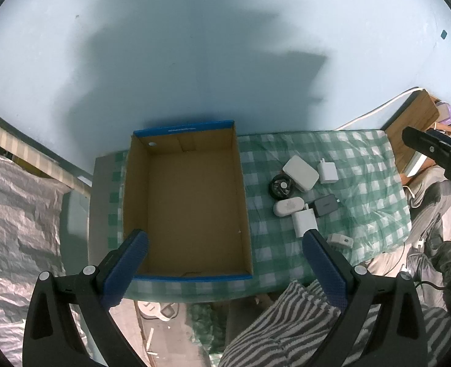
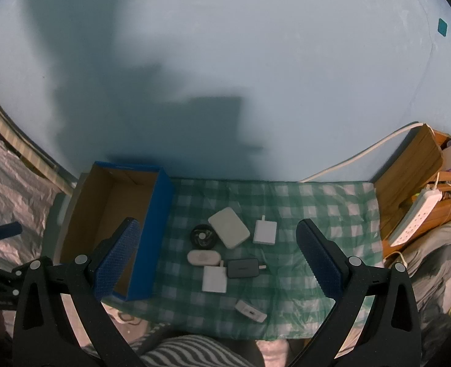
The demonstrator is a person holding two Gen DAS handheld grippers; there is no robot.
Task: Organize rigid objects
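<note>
We see 7 small rigid objects gathered in a loose cluster on the green checked cloth [image 2: 286, 202], just to the right of an open cardboard box [image 1: 185, 202] with blue outer walls: a white rounded case [image 2: 229, 227], a black round disc [image 2: 203, 236] touching its left edge, a white wall charger [image 2: 265, 231] just beside the case on its right, a white oval case [image 2: 203, 257], a grey adapter [image 2: 243, 268], a second white charger [image 2: 214, 279] whose top corner meets the oval case, and a small white adapter [image 2: 250, 306] lying apart, nearest us. We judge the grouping deliberate: everything sits close to the box, which is empty, so sorting has not begun. The left hand-held gripper [image 1: 225, 244] hangs above the box with its jaws spread wide and nothing between them, as if ready to steady or receive; the right hand-held gripper [image 2: 216, 235] is likewise released and empty, poised over the cluster, which suggests it will do the picking. The cloth is wrinkled and seems to cover a low counter set against a pale blue wall [image 2: 256, 61] carrying our shadows. A wooden rack [image 2: 409, 165] with a white power strip [image 2: 416, 214] stands at the right, crinkled silver sheeting [image 1: 14, 214] lies at the left, and striped fabric [image 1: 286, 330] shows nearest us.
</note>
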